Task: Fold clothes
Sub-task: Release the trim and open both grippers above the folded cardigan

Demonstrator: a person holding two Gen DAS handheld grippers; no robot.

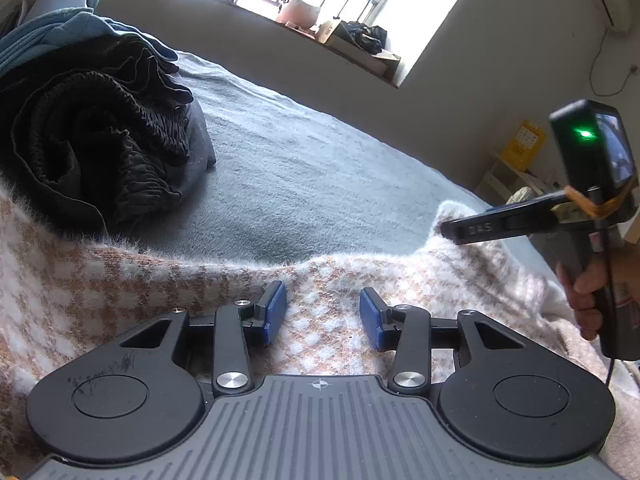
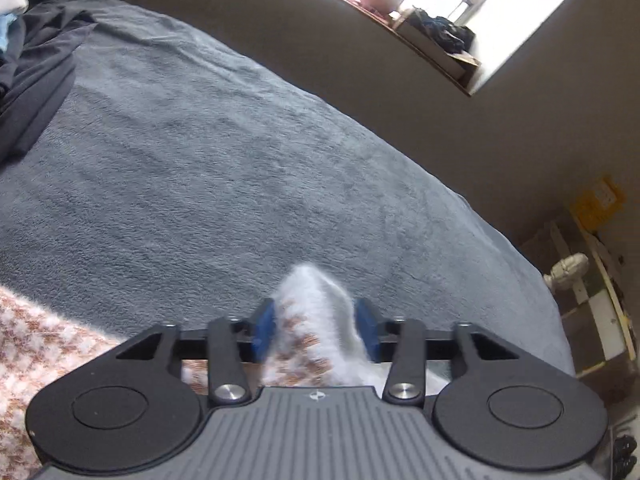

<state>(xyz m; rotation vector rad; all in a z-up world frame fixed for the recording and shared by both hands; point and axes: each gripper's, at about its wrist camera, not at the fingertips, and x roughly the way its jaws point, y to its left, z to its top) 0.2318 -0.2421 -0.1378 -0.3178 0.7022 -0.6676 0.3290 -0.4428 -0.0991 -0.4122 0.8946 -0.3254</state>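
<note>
A fuzzy tan-and-white checked knit garment (image 1: 168, 280) lies spread across the near edge of a bed covered with a grey-blue blanket (image 1: 288, 184). The left gripper (image 1: 323, 317) hovers low over the knit with its blue pads (image 1: 276, 312) standing apart, nothing pinched between them; only the checked fabric shows below the gap. To its right, the right gripper (image 2: 315, 330) is held by a hand (image 1: 588, 292) wrapped around its handle, a green light glowing on the unit mounted above it. In the right wrist view a raised fold of the knit, white on one side and checked on the other, stands up between that gripper's blue pads (image 2: 264, 328); the cloth fills the gap and brushes both pads, but the picture is blurred and whether they press on it cannot be told. Beyond the knit, on the left side of the bed, a crumpled black garment with a gathered elastic edge (image 1: 100, 136) sits just beside the knit's far edge, with a blue garment (image 1: 52, 36) heaped behind it. The stretch of blanket ahead of both grippers lies bare. Further back a windowsill (image 1: 352, 48) carries a pinkish pot (image 1: 298, 10) and a cardboard box with dark cloth in it, and a yellow object (image 1: 524, 144) stands by the wall on the right.
</note>
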